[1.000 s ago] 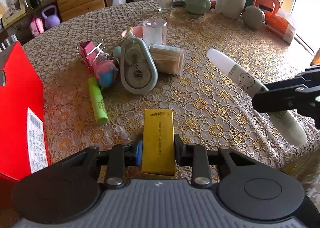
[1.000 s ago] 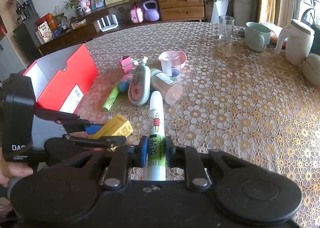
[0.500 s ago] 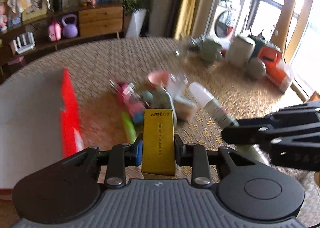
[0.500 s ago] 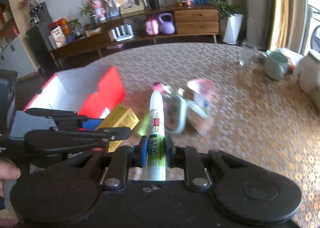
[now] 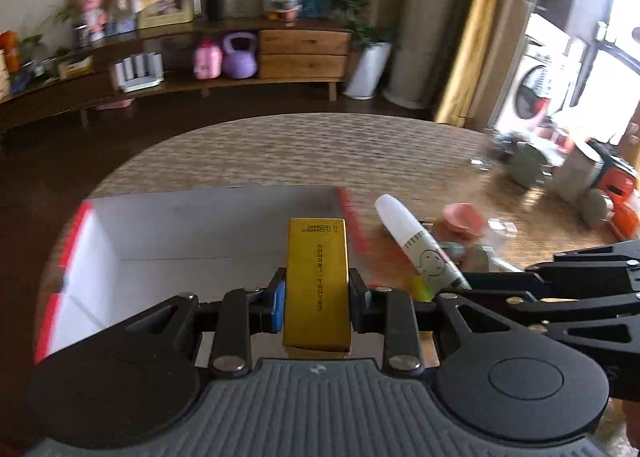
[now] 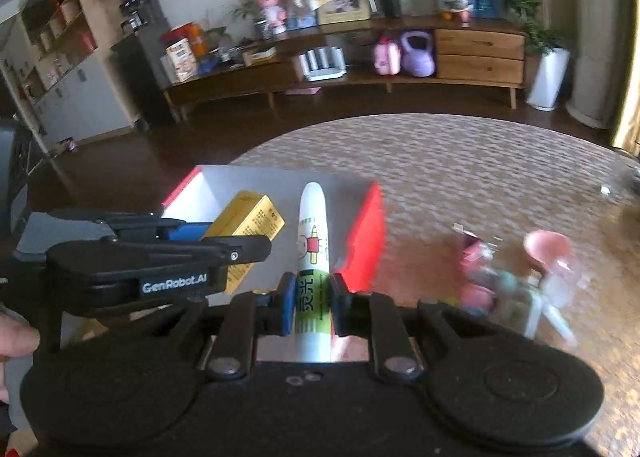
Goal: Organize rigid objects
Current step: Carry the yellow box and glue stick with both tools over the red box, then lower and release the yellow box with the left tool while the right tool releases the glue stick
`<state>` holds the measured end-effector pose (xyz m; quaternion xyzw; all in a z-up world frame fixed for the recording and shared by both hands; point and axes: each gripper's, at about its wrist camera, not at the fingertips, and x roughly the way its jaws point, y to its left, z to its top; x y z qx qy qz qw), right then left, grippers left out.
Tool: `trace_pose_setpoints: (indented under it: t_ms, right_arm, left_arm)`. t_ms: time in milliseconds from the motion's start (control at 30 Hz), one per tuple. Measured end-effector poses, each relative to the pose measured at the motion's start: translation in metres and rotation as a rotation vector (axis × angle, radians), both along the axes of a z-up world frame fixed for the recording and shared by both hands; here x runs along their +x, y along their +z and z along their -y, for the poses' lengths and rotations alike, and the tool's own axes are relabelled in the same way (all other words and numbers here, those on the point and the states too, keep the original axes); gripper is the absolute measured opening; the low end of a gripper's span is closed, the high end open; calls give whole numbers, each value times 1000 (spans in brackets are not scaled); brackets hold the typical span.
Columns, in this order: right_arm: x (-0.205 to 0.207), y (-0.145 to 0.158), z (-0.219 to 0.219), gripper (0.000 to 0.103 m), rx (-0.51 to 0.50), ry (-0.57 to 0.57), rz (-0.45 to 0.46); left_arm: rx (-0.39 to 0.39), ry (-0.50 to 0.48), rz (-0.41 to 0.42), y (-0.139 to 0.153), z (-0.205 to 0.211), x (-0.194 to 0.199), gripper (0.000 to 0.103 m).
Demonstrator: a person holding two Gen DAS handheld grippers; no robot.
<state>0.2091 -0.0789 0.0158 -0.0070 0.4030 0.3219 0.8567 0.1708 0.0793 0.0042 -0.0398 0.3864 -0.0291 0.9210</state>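
My left gripper [image 5: 316,297] is clamping a yellow box [image 5: 316,281] above the open red box [image 5: 200,233]; my right gripper [image 6: 311,303] is pinching a white glue stick [image 6: 313,257] beside it, over the red wall. A blurred pile [image 6: 516,277] with a pink bowl [image 6: 546,247] is lying on the lace tablecloth [image 6: 460,161] to the right.
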Motion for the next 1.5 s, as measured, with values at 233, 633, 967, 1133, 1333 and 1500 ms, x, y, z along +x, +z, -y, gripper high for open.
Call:
trace_pose_setpoints:
  t_ms: [233, 633, 967, 1133, 1333, 1500]
  right_arm:
    - [16, -18, -64, 17, -52, 58, -26]
    - [51, -83, -128, 17, -210, 89, -141]
    - [59, -110, -140, 17, -308, 86, -223]
    - [61, -116, -145, 17, -332, 89, -261]
    - [61, -115, -142, 24, -324, 89, -269]
    - [67, -110, -140, 25, -298, 89, -259]
  left_arm:
    - [67, 71, -92, -17, -58, 29, 29]
    - [162, 77, -275, -76, -91, 76, 29]
    - [158, 56, -452, -107, -92, 96, 29]
    - [135, 50, -491, -111, -92, 98, 29]
    - [117, 56, -505, -108, -91, 95, 30]
    - [112, 71, -495, -103, -91, 92, 30]
